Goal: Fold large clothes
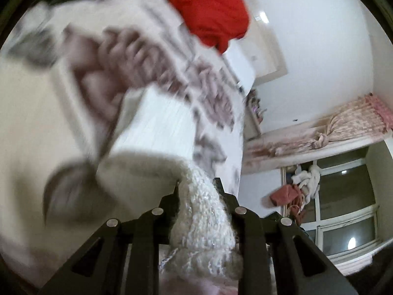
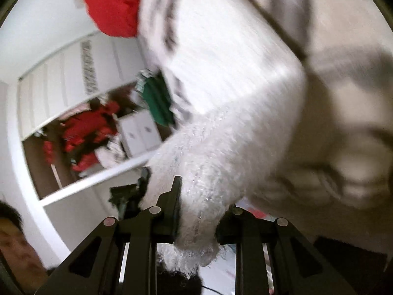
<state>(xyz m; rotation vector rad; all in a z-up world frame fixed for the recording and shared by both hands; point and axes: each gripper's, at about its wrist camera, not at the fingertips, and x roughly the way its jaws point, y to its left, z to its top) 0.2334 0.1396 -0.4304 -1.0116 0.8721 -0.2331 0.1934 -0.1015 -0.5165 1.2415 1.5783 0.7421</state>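
Observation:
A large cream knitted sweater (image 1: 201, 211) is held up in the air, blurred by motion. My left gripper (image 1: 197, 186) is shut on a thick fold of its knit, which bunches between the fingers. In the right wrist view my right gripper (image 2: 201, 191) is shut on another fold of the same sweater (image 2: 216, 152). The rest of the cream sweater spreads across the left (image 1: 36, 123) and the right (image 2: 331, 98) of the views. Its lower part is hidden.
A patterned bed sheet (image 1: 211, 103) with a red garment (image 1: 213, 7) on it lies behind. A window (image 1: 343, 204) and pink curtain (image 1: 343, 125) are at right. A wardrobe (image 2: 73, 78), red clothes (image 2: 88, 125), a green garment (image 2: 157, 103) and a person's face (image 2: 14, 241) show in the right wrist view.

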